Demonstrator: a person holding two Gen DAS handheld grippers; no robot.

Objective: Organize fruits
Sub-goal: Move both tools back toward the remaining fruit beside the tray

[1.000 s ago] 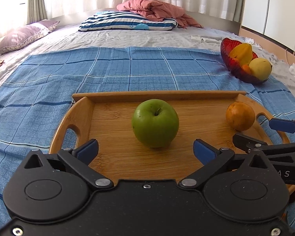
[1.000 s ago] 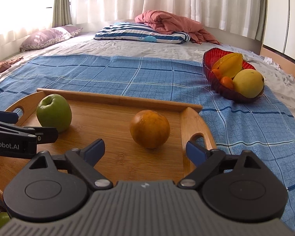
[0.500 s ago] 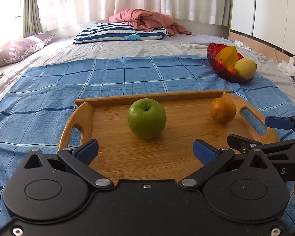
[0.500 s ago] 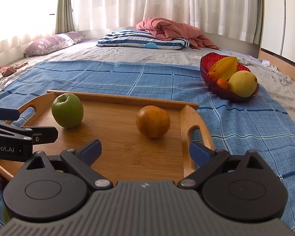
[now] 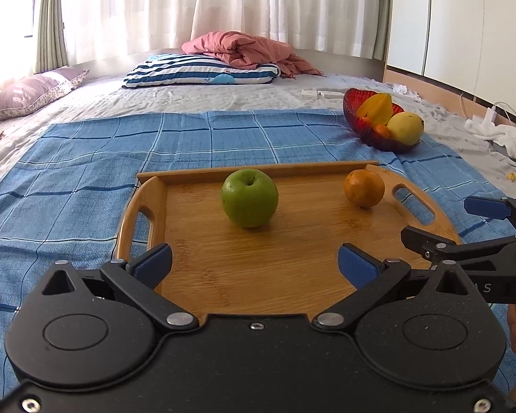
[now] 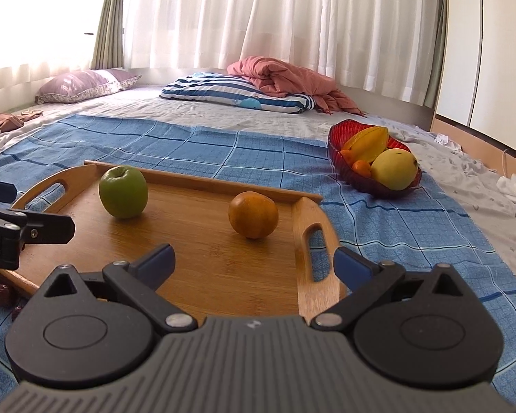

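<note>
A wooden tray point(image 5: 258, 275) point(image 6: 206, 251) lies on a blue checked cloth on the bed. On it stand a green apple point(image 5: 250, 198) point(image 6: 123, 191) and, to its right, an orange point(image 5: 364, 188) point(image 6: 253, 215). My left gripper point(image 5: 254, 261) hovers open over the tray's near edge, short of the apple and holding nothing. My right gripper point(image 6: 254, 263) is open too, over the tray's right end, short of the orange. Each gripper shows in the other's view: the right gripper point(image 5: 454, 222) and the left gripper point(image 6: 24, 208). A red glass bowl point(image 5: 371, 137) point(image 6: 361, 179) farther right holds a starfruit, a yellow fruit and small oranges.
Some small dark red fruits point(image 6: 0, 294) lie on the cloth by the tray's near left corner. A striped pillow point(image 5: 203, 74), a pink blanket point(image 5: 244, 50) and a purple pillow point(image 5: 34, 93) lie at the far end. White cloth point(image 5: 502, 134) sits at the right edge.
Both grippers have drawn back and slightly up from the tray, so the apple and orange look smaller and farther. The right jaws have widened a little. The fruits have not moved.
</note>
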